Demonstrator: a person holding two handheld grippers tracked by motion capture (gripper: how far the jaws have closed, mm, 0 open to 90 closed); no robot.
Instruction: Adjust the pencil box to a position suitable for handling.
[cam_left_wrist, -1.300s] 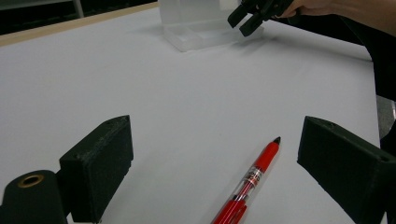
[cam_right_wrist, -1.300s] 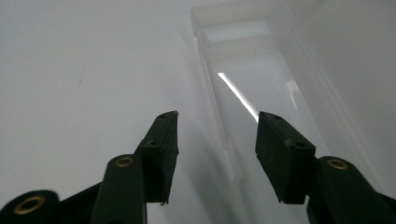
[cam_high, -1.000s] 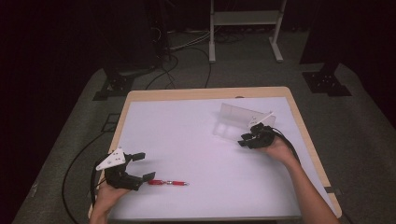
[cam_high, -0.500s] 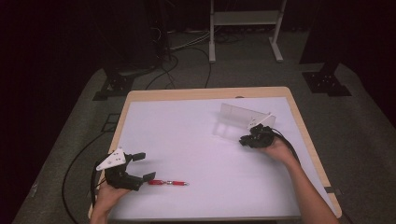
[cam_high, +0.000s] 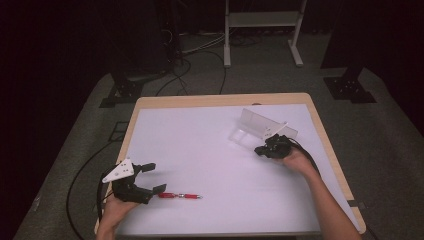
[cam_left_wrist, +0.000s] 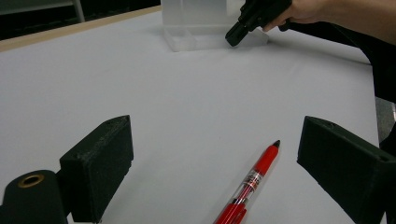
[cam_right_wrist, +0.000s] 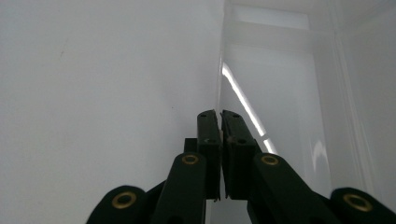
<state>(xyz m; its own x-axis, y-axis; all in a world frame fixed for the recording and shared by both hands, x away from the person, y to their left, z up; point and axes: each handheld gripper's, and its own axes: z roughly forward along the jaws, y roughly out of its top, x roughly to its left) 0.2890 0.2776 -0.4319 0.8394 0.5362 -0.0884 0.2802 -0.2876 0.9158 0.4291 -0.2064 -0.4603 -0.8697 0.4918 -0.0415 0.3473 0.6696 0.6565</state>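
Observation:
A red pen (cam_high: 180, 196) lies on the white table (cam_high: 210, 150) near the front left. In the left gripper view the pen (cam_left_wrist: 254, 179) sits between the wide-open jaws of my left gripper (cam_left_wrist: 222, 168), touching neither, its dark tip pointing away. In the high view my left gripper (cam_high: 155, 177) stands just left of the pen. A clear plastic holder (cam_high: 255, 129) stands at the back right. My right gripper (cam_high: 259, 150) has just been closing, and its jaws now pinch the thin edge of the holder's wall (cam_right_wrist: 220, 70), which runs straight between the tips of my right gripper (cam_right_wrist: 219, 116).
The table's wooden rim (cam_high: 220, 99) borders the white top. Cables (cam_high: 85, 175) trail on the grey floor to the left, and a white stand (cam_high: 260, 30) and dark stand feet sit beyond the far edge. The right forearm (cam_high: 325, 200) crosses the table's front right.
The right gripper's jaws have closed together at the holder's near edge. Both hands stay where they were, and the pen has not moved.

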